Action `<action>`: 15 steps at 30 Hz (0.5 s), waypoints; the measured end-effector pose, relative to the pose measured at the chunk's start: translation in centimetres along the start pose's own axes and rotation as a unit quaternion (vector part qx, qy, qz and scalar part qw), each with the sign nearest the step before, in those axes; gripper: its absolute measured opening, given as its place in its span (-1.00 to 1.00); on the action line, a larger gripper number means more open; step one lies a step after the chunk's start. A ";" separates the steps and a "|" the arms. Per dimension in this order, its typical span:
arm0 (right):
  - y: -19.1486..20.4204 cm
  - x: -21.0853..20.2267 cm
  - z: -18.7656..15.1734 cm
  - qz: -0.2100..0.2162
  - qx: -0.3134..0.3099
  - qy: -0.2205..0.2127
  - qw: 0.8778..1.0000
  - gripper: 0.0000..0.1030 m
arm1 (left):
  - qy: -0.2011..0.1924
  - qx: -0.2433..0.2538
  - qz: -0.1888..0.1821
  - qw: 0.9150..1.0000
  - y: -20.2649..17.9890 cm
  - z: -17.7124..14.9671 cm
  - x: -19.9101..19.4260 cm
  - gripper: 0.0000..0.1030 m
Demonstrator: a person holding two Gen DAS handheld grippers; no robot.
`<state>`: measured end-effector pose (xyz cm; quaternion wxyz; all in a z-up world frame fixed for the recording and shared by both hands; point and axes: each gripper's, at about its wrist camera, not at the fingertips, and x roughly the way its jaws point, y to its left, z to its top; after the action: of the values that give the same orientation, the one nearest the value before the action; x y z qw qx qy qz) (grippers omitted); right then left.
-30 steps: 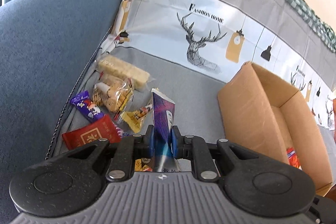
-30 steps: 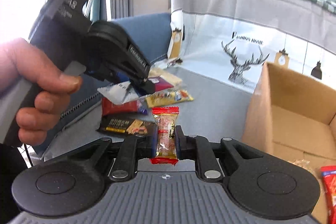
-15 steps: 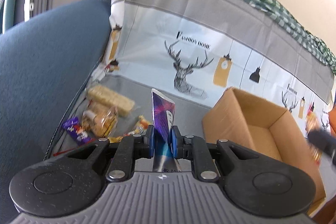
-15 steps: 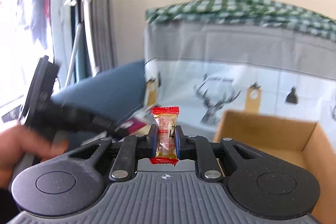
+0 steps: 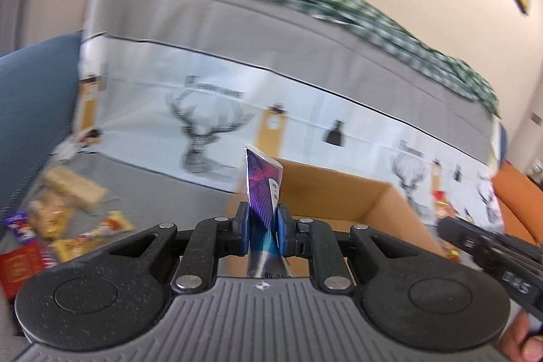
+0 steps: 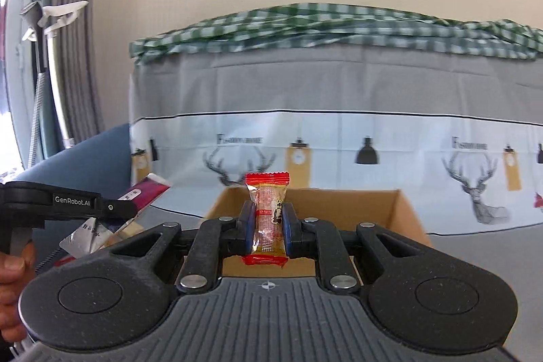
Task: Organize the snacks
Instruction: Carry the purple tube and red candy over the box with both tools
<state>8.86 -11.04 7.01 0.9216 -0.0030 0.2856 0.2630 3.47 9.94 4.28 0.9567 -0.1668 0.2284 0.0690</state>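
On the grey sofa seat (image 5: 159,182), at its left edge beside the blue armrest (image 5: 30,100), loose snacks (image 5: 64,216) lie in a blurred heap: a pale bar, clear-wrapped pieces, a purple wrapper, a red packet. The left claw (image 5: 263,226) is clamped on a purple pouch (image 5: 263,189) that stands upright, its long axis running along the fingers, sealed top edge pointing up and away, silver lower end hanging below the pads. Behind it sits the open cardboard box (image 5: 342,192), farther right on the seat and against the deer-print cover (image 5: 210,124). A second ago this claw hung over the snack heap with the box off to the right; now the heap has slid to the lower left and the box lies straight ahead. The right claw (image 6: 268,224) grips a clear candy (image 6: 268,216) with red crimped ends, also upright, long axis vertical, its top edge above the pads and its bottom edge below them. The box (image 6: 400,216) fills the view directly beyond it, where a second ago it sat at the right border. At the left of this view the other claw and its pouch (image 6: 146,192) appear tilted, the pouch pointing up to the right.
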 end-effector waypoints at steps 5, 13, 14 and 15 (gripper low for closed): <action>-2.4 -0.1 -1.1 -0.033 0.002 0.011 0.999 -0.67 | -0.002 0.053 -0.037 0.998 -5.0 -1.5 1.2 -0.68; -4.4 -0.3 -1.7 -0.058 0.006 0.016 0.998 -0.67 | 0.009 0.094 -0.072 0.993 -8.0 -3.2 2.3 -0.68; -4.5 -0.3 -1.8 -0.060 0.007 0.016 0.998 -0.67 | 0.010 0.094 -0.073 0.993 -8.1 -3.3 2.4 -0.68; -4.5 -0.3 -1.8 -0.060 0.007 0.016 0.998 -0.67 | 0.010 0.093 -0.074 0.993 -8.1 -3.3 2.4 -0.68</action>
<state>9.91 -15.35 4.96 0.9310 -0.0181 0.3017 0.2048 5.94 1.39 2.70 0.9682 -0.0946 0.2302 -0.0249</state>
